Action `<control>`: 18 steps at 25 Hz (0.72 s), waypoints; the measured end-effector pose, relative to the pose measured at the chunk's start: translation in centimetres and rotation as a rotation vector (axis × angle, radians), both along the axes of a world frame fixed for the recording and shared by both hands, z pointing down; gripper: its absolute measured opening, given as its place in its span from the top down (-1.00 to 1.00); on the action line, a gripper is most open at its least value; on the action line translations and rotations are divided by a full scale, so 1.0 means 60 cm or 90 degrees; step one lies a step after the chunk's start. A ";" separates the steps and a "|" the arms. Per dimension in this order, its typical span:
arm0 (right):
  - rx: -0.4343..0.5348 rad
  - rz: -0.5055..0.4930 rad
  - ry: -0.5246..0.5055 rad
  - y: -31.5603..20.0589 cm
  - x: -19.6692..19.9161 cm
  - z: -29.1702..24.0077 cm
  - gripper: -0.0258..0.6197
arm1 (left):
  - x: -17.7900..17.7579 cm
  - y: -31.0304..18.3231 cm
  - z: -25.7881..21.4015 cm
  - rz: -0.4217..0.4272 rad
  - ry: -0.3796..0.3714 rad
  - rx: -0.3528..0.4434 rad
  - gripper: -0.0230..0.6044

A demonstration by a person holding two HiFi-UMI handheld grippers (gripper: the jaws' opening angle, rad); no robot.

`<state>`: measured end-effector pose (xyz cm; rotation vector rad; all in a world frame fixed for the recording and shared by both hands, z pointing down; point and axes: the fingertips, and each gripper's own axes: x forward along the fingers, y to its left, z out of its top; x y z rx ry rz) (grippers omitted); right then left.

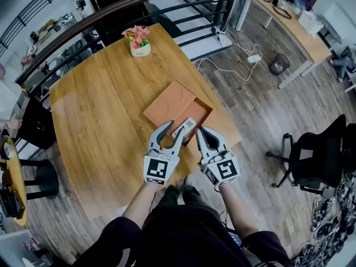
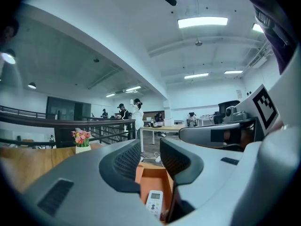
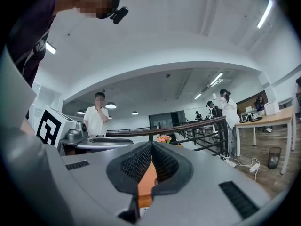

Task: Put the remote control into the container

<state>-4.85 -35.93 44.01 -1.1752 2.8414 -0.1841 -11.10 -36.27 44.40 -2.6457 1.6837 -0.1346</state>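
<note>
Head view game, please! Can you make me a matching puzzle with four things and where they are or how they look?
Things:
1. remote control
2. flower pot
3. left gripper
4. right gripper

Places or states:
A. shut, with nothing in it
B. at the far end of the table
C. lying in the orange container
D. open, holding nothing

Pairs: 1-C, 2-B, 3-D, 4-A
</note>
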 end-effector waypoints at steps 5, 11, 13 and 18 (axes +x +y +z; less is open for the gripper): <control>0.032 -0.018 0.017 0.022 -0.005 -0.039 0.86 | -0.003 0.035 -0.048 0.006 -0.004 0.031 0.79; 0.064 -0.039 0.031 0.019 -0.021 -0.069 0.86 | -0.014 0.032 -0.092 0.009 -0.007 0.065 0.89; 0.075 -0.048 0.040 0.020 -0.023 -0.072 0.86 | -0.012 0.031 -0.102 0.012 -0.020 0.075 0.89; 0.079 -0.057 0.050 0.036 -0.022 -0.073 0.86 | -0.004 0.046 -0.105 0.015 -0.024 0.080 0.89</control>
